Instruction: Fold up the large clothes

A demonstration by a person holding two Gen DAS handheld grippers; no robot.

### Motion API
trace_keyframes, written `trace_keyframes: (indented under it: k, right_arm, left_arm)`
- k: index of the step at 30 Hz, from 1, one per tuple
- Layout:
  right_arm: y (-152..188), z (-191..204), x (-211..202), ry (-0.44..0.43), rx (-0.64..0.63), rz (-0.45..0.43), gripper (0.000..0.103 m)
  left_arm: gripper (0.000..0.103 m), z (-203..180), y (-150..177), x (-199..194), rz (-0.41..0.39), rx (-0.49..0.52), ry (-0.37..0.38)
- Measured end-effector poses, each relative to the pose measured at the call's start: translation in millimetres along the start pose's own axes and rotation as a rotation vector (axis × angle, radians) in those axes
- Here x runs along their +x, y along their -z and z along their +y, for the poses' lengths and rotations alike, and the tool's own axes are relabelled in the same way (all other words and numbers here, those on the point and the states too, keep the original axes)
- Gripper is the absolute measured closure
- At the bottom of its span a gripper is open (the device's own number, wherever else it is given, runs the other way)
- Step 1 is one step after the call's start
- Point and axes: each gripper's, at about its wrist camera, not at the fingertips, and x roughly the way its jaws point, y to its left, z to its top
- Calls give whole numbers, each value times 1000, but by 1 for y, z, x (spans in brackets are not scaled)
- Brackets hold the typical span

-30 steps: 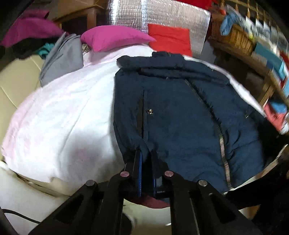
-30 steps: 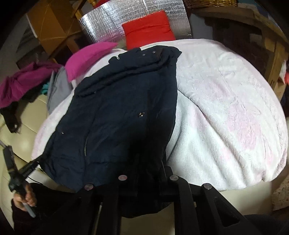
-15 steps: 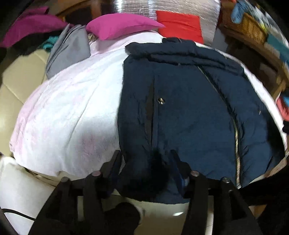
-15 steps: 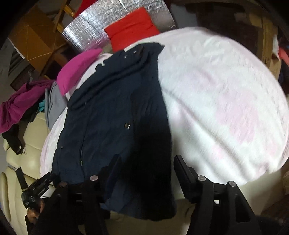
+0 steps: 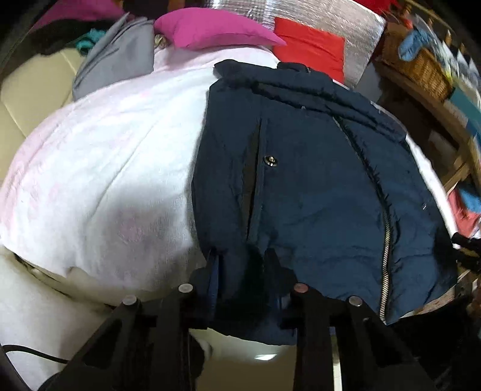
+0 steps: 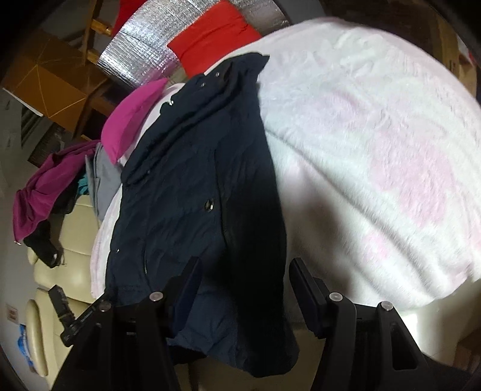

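Your left gripper (image 5: 242, 270) is closing on the jacket (image 5: 315, 186) hem bunched between its jaws. Your right gripper (image 6: 243, 288) is hanging released, hem between its fingers, not pinched. You're regripping; next, clamp both corners before lifting toward the collar ahead.

No readable text, labels or numbers anywhere in view

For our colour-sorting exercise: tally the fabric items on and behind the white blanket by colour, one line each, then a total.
Navy: 1, jacket
Pink: 1, pillow
Red: 1, cushion
Grey: 1, garment
Purple: 1, garment
Total: 5
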Motion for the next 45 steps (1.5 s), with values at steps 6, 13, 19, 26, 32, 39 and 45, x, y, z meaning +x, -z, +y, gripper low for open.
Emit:
trace_keyframes:
  k: [6,13,19,26,32,39,45]
  right_arm:
    - [28,26,8,92,-196,15,78]
    - [26,14,15,123,-104,37,76]
    - [25,16,21,145,-103,42,72]
    - [26,11,19,148,-85,51,68]
    - [24,10,15,144,-72,49,67]
    - [21,2,5,130,-36,21,59]
    - [18,-4,3,131,-4,10,58]
  left_arm:
    - [73,-5,0,-1,-11,34,-64]
    - [69,-7,-2,-5,-29,49,-99]
    - [62,-16,-2,-13,-83,109,-148]
    - [62,-18,-2,-14,-93,129,-167]
    - [62,-19,-1,-12,-88,137,-175]
    - [61,-19,-1,-11,-84,136,-181]
    - [58,-19,-1,-10,-80,143,-187]
